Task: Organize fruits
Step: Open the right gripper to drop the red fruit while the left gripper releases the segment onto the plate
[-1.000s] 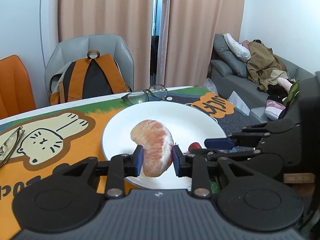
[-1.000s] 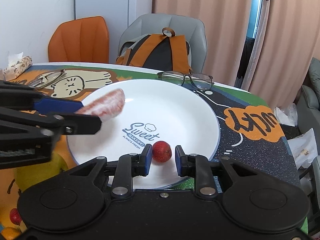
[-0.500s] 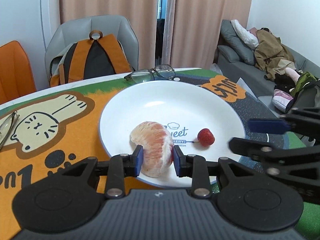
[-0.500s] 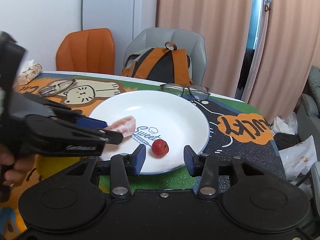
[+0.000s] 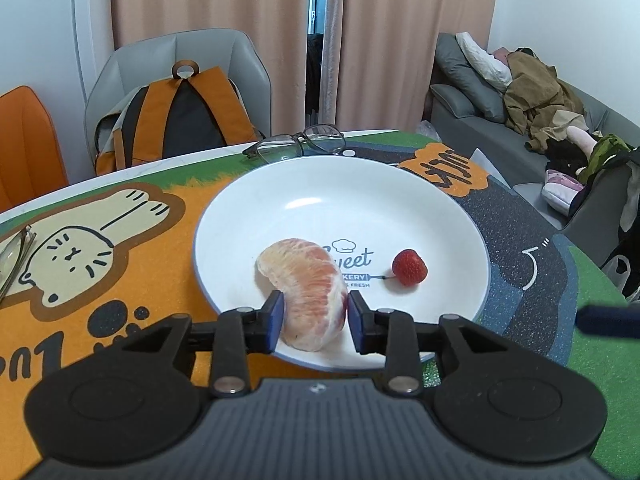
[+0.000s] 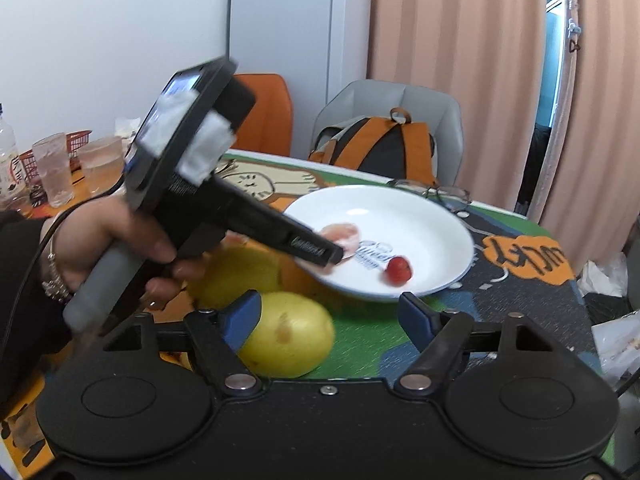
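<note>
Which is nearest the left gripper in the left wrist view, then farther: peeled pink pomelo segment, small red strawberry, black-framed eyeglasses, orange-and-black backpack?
1. Peeled pink pomelo segment: between the left gripper fingers, on the white plate.
2. Small red strawberry: right, on the plate.
3. Black-framed eyeglasses: beyond the plate's far rim.
4. Orange-and-black backpack: on the grey chair, behind the table.

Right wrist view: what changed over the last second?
The right gripper let go of the small red strawberry, opened wide and drew back over the yellow-green pomelo. The left gripper lowered the peeled pink pomelo segment onto the white plate, jaws unchanged. Strawberry stays put.
</note>
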Demonstrator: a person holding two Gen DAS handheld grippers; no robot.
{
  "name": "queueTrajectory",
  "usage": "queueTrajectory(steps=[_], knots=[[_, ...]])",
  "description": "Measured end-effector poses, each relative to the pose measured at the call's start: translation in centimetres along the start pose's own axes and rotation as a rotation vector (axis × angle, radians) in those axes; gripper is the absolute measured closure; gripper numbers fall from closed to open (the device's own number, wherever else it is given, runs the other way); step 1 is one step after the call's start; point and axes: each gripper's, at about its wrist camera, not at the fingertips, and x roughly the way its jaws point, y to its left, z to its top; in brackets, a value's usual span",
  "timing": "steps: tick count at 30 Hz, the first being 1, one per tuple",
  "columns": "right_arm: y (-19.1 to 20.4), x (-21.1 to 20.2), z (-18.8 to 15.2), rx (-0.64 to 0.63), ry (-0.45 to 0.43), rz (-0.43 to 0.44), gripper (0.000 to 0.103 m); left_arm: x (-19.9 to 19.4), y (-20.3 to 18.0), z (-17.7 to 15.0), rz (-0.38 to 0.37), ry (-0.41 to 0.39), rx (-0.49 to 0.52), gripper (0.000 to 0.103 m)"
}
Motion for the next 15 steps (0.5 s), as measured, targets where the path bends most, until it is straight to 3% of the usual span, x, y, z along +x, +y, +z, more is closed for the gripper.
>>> queueTrajectory(steps=[4,12,15], knots=[[0.6,0.3,-0.4,0.021,0.009,0.029,0.019,-0.4,-0.2,0.0,0.014,-0.016,0.014,0.048],[2.0,1.0,-1.0,0.021,0.022,0.056,0.013,-0.8,-0.4,0.0,0.027,-0.029,0.026,0.038],[2.3,1.5,-1.1,0.026,0.03,0.057,0.009,-1.4,-0.6,-0.1,0.02,-0.043,0.033,0.027]])
